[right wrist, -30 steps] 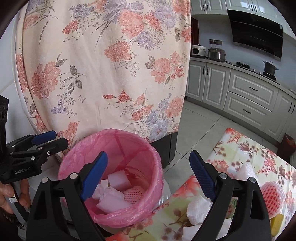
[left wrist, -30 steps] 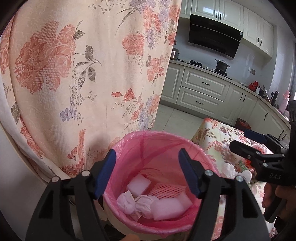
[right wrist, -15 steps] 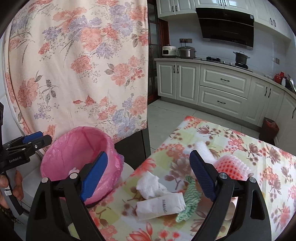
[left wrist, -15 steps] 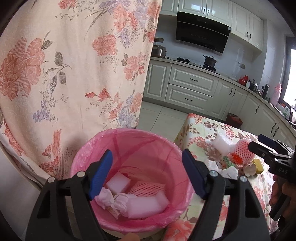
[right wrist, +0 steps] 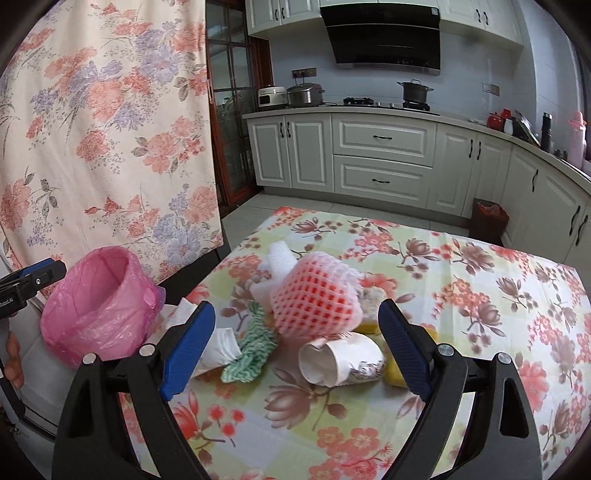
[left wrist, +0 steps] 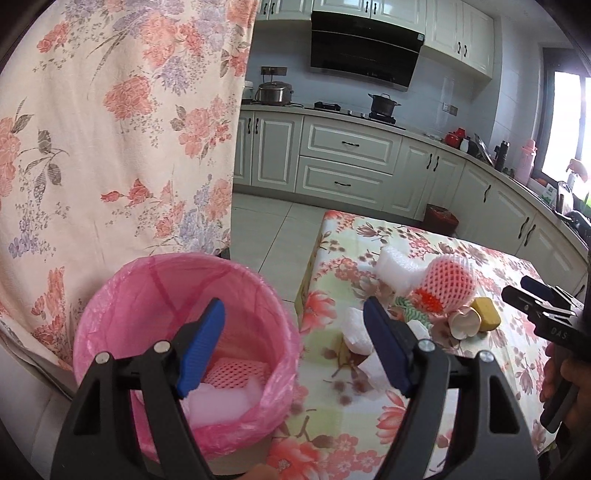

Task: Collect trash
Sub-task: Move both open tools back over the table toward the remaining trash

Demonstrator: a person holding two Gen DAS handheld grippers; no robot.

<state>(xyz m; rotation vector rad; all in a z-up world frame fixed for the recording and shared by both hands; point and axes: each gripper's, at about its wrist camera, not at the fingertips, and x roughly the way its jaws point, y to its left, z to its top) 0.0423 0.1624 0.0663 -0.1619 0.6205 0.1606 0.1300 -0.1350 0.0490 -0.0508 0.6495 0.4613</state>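
Trash: a loose heap on the table (right wrist: 461,295) — a pink foam fruit net (right wrist: 314,299), a white foam piece (right wrist: 282,258), a green-and-white cloth (right wrist: 255,339), a tipped paper cup (right wrist: 340,360), crumpled tissue (right wrist: 221,347), an eggshell (left wrist: 463,323) and a yellow piece (left wrist: 487,314).
Bin: a pink-lined trash bin (left wrist: 184,332) at the table's left edge, already holding foam and a pink net.
Left gripper (left wrist: 293,347): released, blue pads wide apart, nothing between them; it hangs over the bin's right rim and the table's left edge.
Right gripper (right wrist: 295,349): jaws spread wide, empty, poised near the heap with the cup and cloth framed between its fingers, touching nothing.
Table: covered in a floral cloth.
Room: a kitchen with white cabinets (right wrist: 380,158), a black range hood (right wrist: 384,33), pots on the far counter; a floral curtain (left wrist: 110,129) hangs at left behind the bin.
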